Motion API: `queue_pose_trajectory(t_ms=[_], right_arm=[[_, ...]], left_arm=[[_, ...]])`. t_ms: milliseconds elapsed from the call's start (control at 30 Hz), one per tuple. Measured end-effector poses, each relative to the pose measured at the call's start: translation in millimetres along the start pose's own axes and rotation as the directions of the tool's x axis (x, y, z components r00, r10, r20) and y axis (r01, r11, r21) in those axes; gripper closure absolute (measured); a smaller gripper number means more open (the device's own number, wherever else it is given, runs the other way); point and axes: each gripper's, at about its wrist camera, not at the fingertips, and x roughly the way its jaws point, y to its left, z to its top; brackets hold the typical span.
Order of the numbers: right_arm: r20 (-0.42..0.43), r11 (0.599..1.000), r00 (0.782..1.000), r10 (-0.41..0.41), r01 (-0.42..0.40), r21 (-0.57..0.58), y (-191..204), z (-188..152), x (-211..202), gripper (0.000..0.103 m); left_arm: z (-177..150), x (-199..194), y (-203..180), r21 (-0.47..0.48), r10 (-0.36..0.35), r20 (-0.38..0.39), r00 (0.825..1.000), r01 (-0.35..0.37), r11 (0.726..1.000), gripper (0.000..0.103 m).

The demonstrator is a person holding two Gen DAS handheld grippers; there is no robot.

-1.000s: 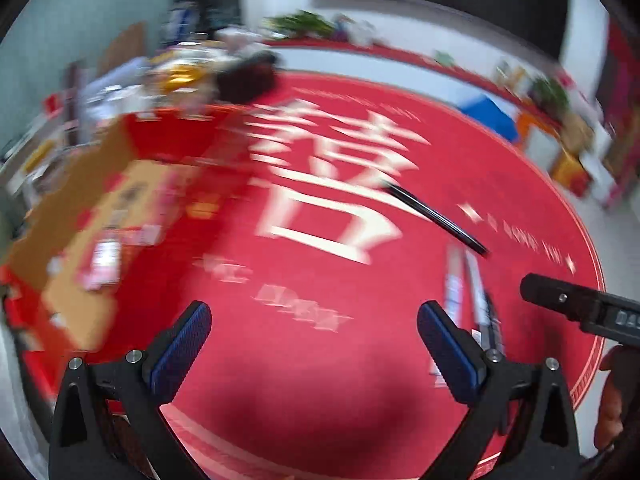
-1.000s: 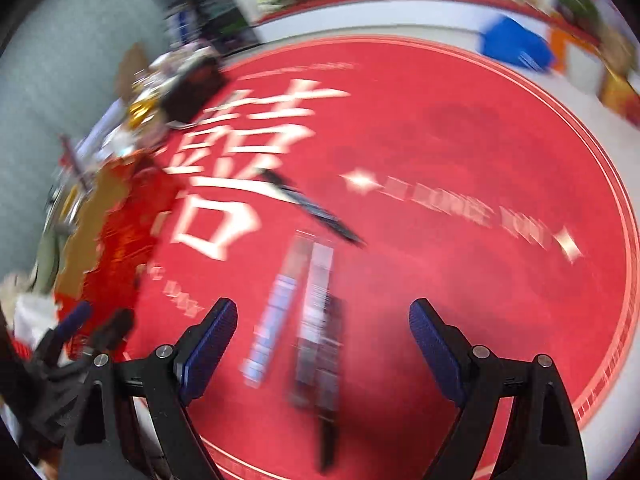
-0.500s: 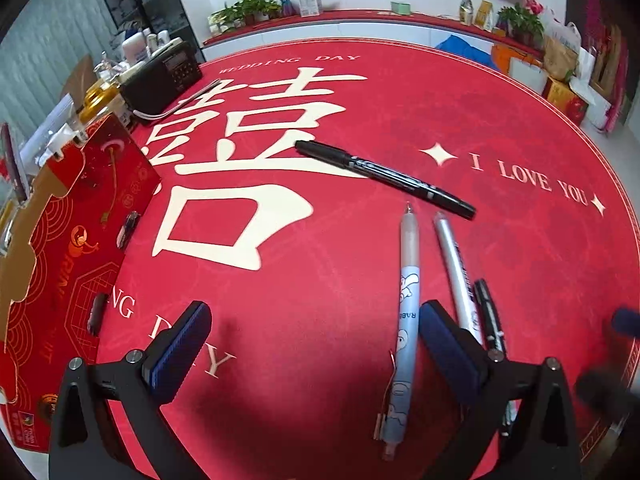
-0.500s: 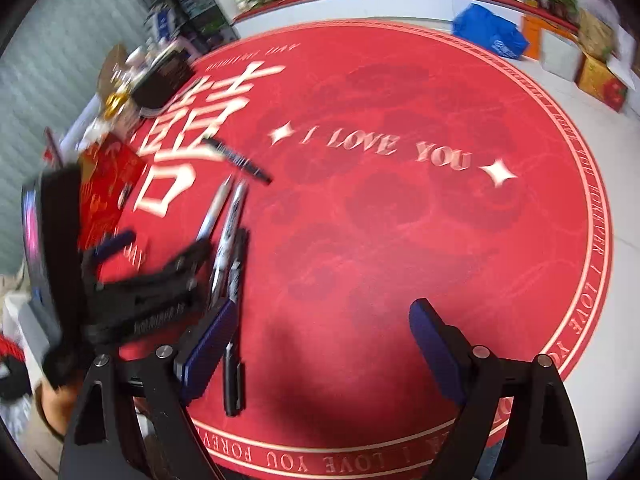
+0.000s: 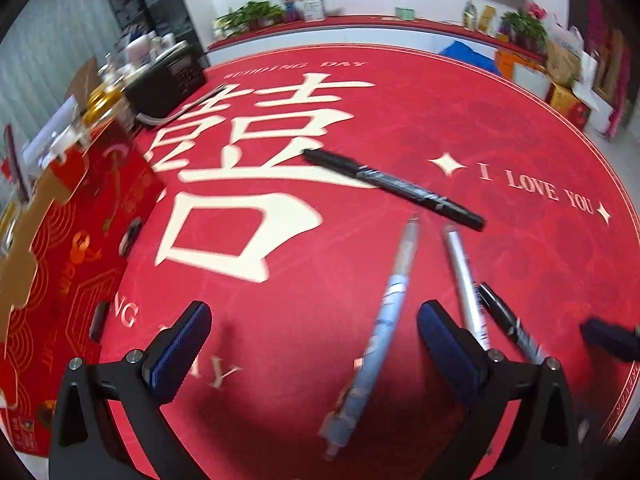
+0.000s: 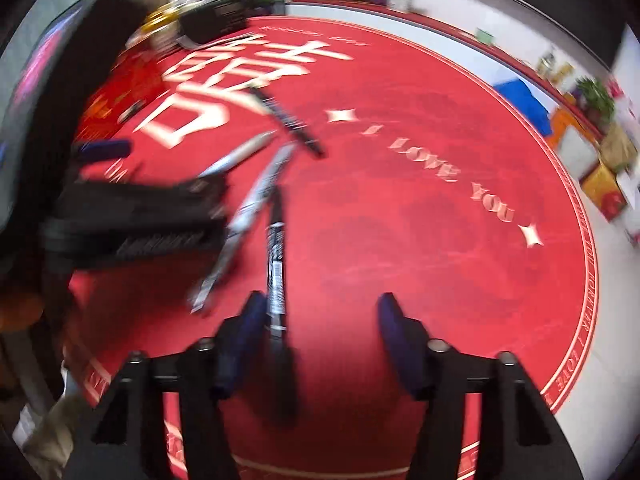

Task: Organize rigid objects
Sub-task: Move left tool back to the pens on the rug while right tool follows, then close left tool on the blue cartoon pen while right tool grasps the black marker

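Note:
Several pens lie on a round red mat. A black marker lies slantwise near the white character. A pale blue pen, a silver pen and a short black marker lie side by side lower down. My left gripper is open over the mat, the blue pen between its fingers. My right gripper is open, lower over the short black marker, which runs beside its left finger. The silver pen and slanted black marker lie beyond. The left gripper body shows blurred at left.
A red and gold gift box lies along the mat's left edge. A black radio and bottles stand at the far left. Plants, a blue bag and boxes line the far wall. White floor borders the mat at right.
My right gripper has swung left and come down over the short black marker, its fingers narrower apart than before. My left gripper has shifted slightly closer to the pens.

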Motion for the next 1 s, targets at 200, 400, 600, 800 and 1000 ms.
queue_pose_trajectory(t_ms=[200,400,600,800,1000], right_arm=[[-0.007,0.999,1.000,0.002,-0.002,-0.034,-4,4,-1,0.057],[-0.013,0.989,0.998,0.058,-0.059,-0.134,-5,18,9,0.057],[-0.040,0.977,0.996,0.084,-0.090,-0.191,-2,26,14,0.057],[-0.049,0.977,0.996,0.074,-0.083,-0.197,9,19,8,0.093],[-0.064,0.989,0.991,0.122,-0.127,-0.078,-5,10,2,0.093]], left_arm=[[0,0,-10,0.033,-0.023,0.067,0.998,0.021,0.999,0.000],[2,5,-2,0.013,-0.086,0.057,0.995,0.086,0.996,0.000],[4,12,5,-0.006,-0.186,-0.003,0.983,0.186,0.983,0.000],[2,4,-12,0.095,-0.249,-0.069,0.966,0.255,0.962,0.009],[-1,-16,-27,0.163,-0.295,-0.109,0.949,0.310,0.937,0.093]])
